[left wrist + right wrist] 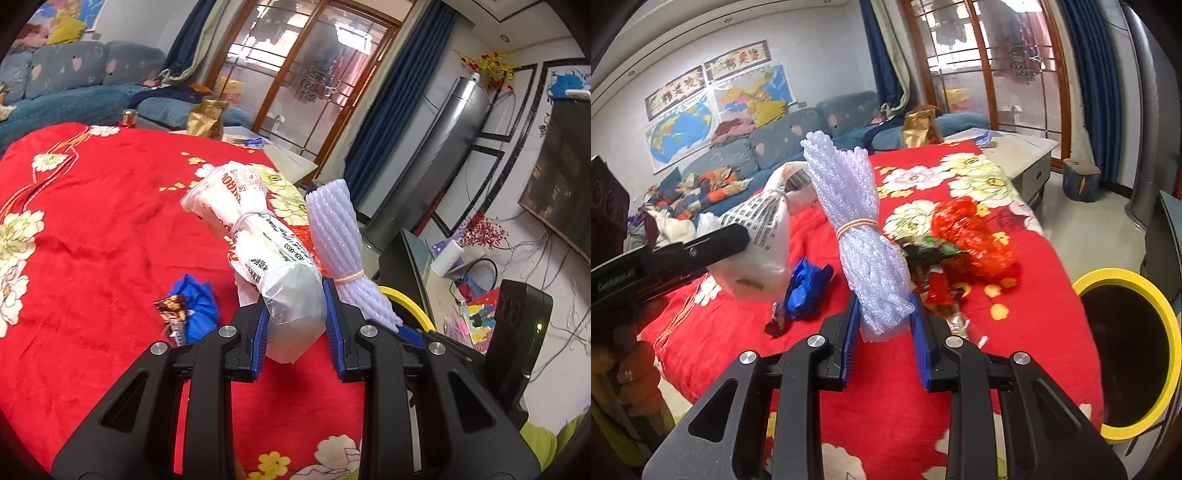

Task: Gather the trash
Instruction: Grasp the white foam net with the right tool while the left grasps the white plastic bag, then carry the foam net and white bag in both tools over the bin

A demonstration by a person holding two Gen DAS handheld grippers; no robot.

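The left gripper (pixel 295 325) clenched a white bag (pixel 258 236), whose lower end hid the cloth (pixel 92 221) beneath; the right gripper (pixel 882 325) clenched a foam net (pixel 857 229). A blue wrapper (pixel 809 288) and red plastic (pixel 971 232) lay beyond on the cloth, and the yellow-rimmed bin (pixel 1167 314) was cut off at the edge.

red blanket (pixel 110 240) with cream flowers, white printed bag (pixel 258 236), lilac foam net (pixel 864 236), yellow-rimmed bin (pixel 1167 325)

Right gripper (pixel 884 325) clamps foam net bundle (pixel 860 236) above blanket (pixel 1027 314).
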